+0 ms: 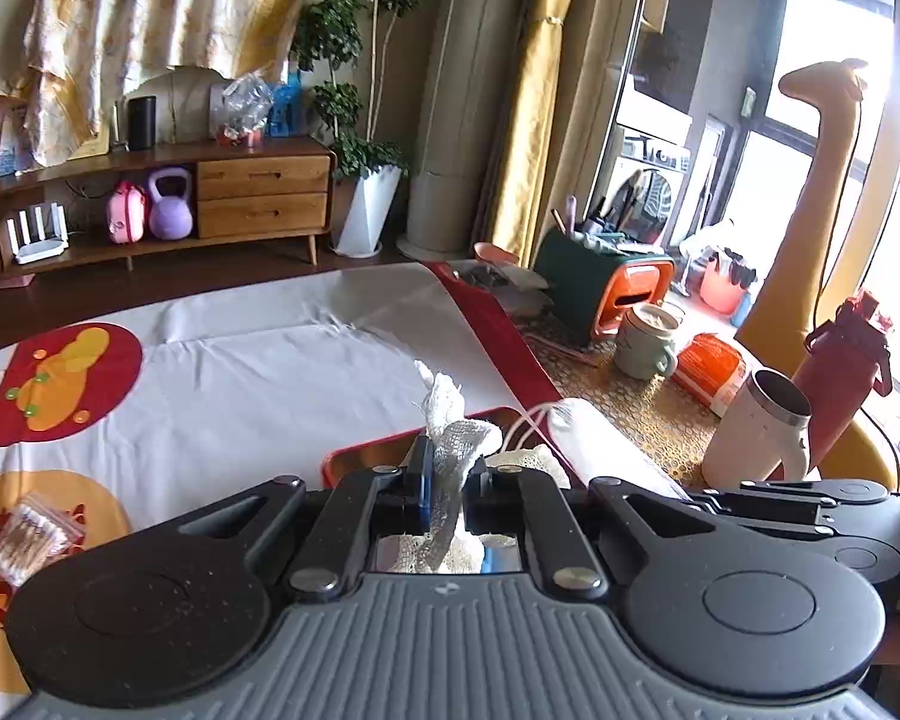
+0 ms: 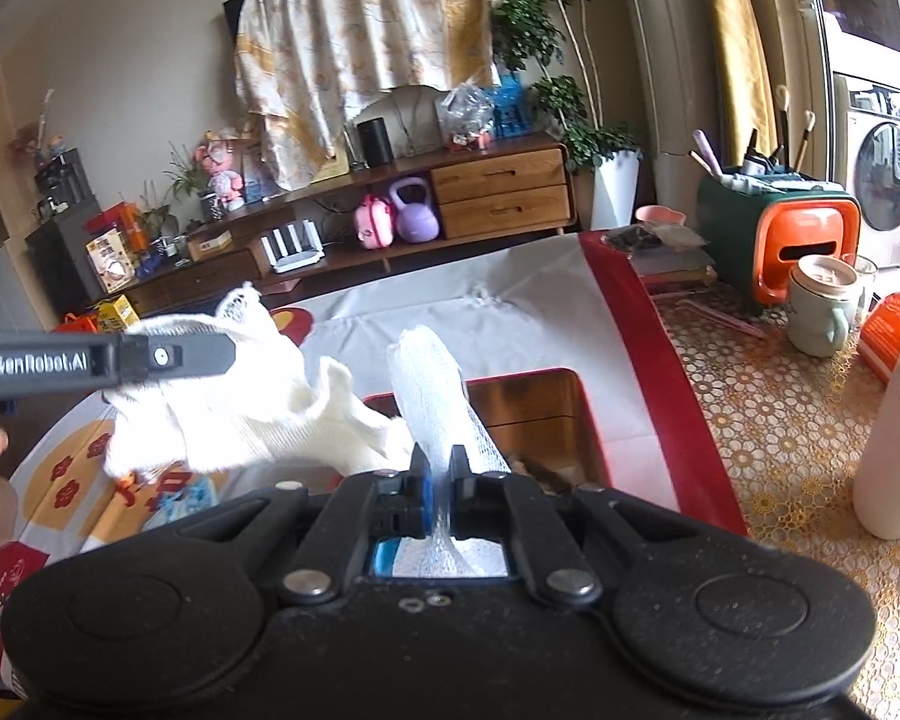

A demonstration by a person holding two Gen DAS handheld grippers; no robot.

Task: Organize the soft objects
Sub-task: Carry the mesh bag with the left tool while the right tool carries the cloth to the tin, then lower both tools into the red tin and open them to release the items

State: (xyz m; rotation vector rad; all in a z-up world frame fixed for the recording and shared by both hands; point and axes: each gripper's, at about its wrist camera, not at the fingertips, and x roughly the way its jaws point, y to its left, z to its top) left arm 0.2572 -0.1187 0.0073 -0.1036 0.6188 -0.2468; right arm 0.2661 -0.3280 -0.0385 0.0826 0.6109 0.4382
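Both grippers are clamped on one white mesh cloth (image 2: 252, 414), which hangs in the air between them above the near edge of the red tray (image 2: 576, 387). The right gripper (image 2: 441, 480) pinches a bunched, net-like end that stands up between its closed jaws; the left gripper (image 1: 450, 480) is likewise closed on a twisted tuft of the same fabric. The tray sits on the white printed sheet (image 1: 258, 372), with the tall white tumbler (image 2: 894, 438) and the green mug (image 2: 822, 312) to its right on the patterned table cover. Principal risk: the grip is on a thin, loose weave — if the two hands pull apart unevenly, the mesh may slide out of one pair of jaws and drop outside the tray. Secondary risk: a wide swing to the right could strike the tumbler. A trailing fold could also snag on the tray rim.
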